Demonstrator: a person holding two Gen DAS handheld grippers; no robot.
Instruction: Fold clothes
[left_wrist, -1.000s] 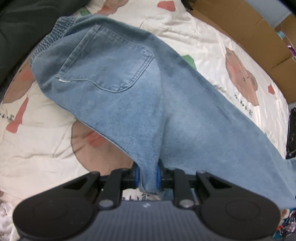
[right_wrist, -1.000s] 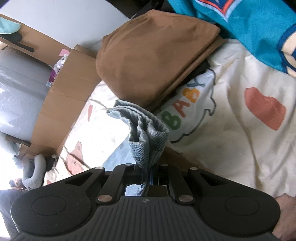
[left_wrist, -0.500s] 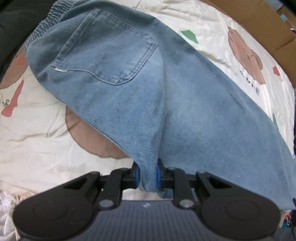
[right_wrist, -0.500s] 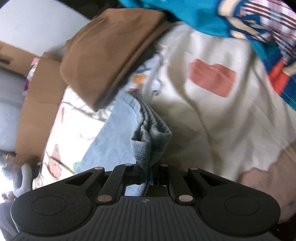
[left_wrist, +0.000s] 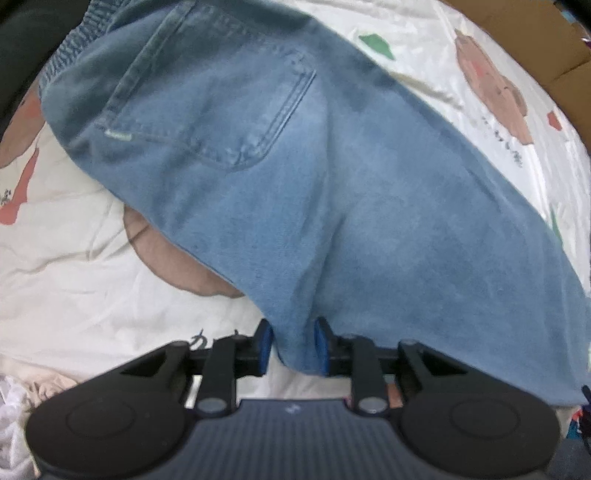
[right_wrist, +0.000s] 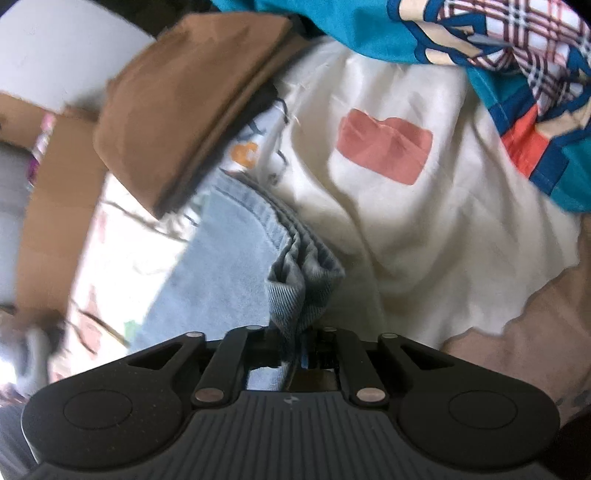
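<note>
Right at my left gripper (left_wrist: 291, 349), the blue pads sit on either side of a hanging fold of the light-blue denim jeans (left_wrist: 295, 184), and those jaws are opening, the fold between them and seemingly only lightly touched. My right gripper (right_wrist: 301, 345) has a bunched, ribbed hem of the same jeans running down between its jaws, which are opening too, though the cloth looks pinched there. Beyond the left jaws the jeans spread flat across the cream printed bed sheet (left_wrist: 74, 277), back pocket (left_wrist: 207, 99) up and the elastic waistband (left_wrist: 77, 40) at the far edge. Past the right jaws the leg lies along the sheet towards a folded brown garment (right_wrist: 184, 96), which overlaps the sheet just beside the denim. A teal patterned garment (right_wrist: 480, 44) lies farther off, and brown cardboard (left_wrist: 535, 44) lines the bed's far side. I judge this to be the laying-down of a fold. The risk is in letting go unevenly: if one side drops before the other, the stiff denim could slide or spring back and leave the fold crooked. The bunched hem might also snag on my right pads as I pull away and drag the leg askew, or nudge the brown garment out of its fold.
</note>
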